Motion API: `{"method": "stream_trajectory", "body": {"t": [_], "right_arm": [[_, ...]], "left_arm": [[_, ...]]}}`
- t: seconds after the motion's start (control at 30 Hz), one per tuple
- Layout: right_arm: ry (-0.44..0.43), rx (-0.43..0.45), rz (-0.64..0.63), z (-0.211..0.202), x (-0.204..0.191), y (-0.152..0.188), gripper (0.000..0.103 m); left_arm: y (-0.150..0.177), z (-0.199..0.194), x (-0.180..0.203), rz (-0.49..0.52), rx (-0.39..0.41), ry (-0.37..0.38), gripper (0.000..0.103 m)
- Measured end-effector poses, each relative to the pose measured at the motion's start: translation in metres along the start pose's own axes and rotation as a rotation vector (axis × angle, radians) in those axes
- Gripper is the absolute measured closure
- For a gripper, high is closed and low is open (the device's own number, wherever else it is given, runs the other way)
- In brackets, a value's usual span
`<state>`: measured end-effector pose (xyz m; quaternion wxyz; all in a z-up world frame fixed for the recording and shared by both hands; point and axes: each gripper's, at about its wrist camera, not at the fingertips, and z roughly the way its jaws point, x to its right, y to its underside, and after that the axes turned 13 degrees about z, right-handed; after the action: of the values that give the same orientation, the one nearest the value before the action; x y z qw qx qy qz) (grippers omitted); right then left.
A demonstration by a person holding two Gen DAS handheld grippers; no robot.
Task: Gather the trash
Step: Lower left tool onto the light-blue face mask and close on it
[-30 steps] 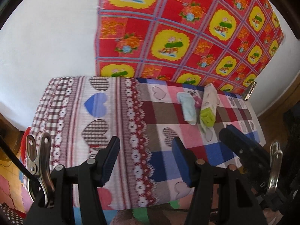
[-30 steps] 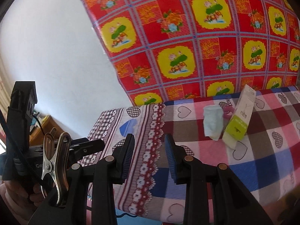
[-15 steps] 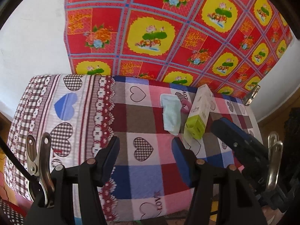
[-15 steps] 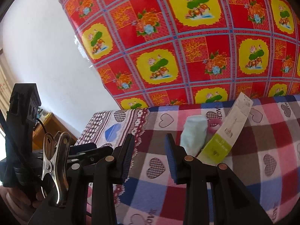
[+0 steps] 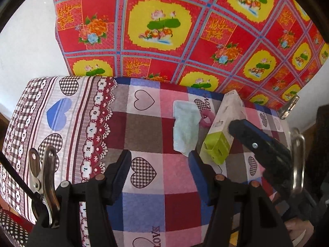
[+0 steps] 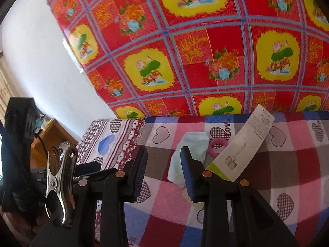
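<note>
On the checked heart-print tablecloth (image 5: 144, 123) lie a pale blue crumpled tissue (image 5: 186, 128), a small pink ring (image 5: 205, 118) and a long white carton with a green end (image 5: 221, 131). The left gripper (image 5: 159, 164) hovers open just short of the tissue, with nothing between its fingers. A finger of the right gripper (image 5: 257, 142) reaches in beside the carton. In the right wrist view the right gripper (image 6: 163, 160) stands open with only a narrow gap and nothing in it. Past its fingers lie the tissue (image 6: 192, 144), the ring (image 6: 218, 146) and the carton (image 6: 244, 144).
A red and yellow flowered plastic sheet (image 5: 185, 30) hangs on the white wall behind the table. The tablecloth's striped border (image 5: 61, 123) falls over the left edge. A wooden cabinet (image 6: 51, 133) stands at the far left, and a metal clip (image 5: 290, 107) sits at the table's back right corner.
Both grippers have moved forward over the table and lower, so the tissue, ring and carton are now close ahead of the fingertips. Neither jaw gap has changed.
</note>
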<state>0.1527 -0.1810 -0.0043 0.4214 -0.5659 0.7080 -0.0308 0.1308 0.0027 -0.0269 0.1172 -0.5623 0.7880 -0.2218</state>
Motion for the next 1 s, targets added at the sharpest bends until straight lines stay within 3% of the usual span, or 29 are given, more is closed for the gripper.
{"method": "stream_trajectory", "body": {"t": [0.43, 1.0], "right_arm": [[0.049, -0.114, 0.015, 0.045, 0.038, -0.004, 0.069], [0.207, -0.112, 0.108, 0.032, 0.098, -0.002, 0.069]], "left_arm": [[-0.010, 0.026, 0.010, -0.017, -0.041, -0.023, 0.043], [-0.047, 0.077, 0.038, 0.056, -0.075, 0.027, 0.043]]}}
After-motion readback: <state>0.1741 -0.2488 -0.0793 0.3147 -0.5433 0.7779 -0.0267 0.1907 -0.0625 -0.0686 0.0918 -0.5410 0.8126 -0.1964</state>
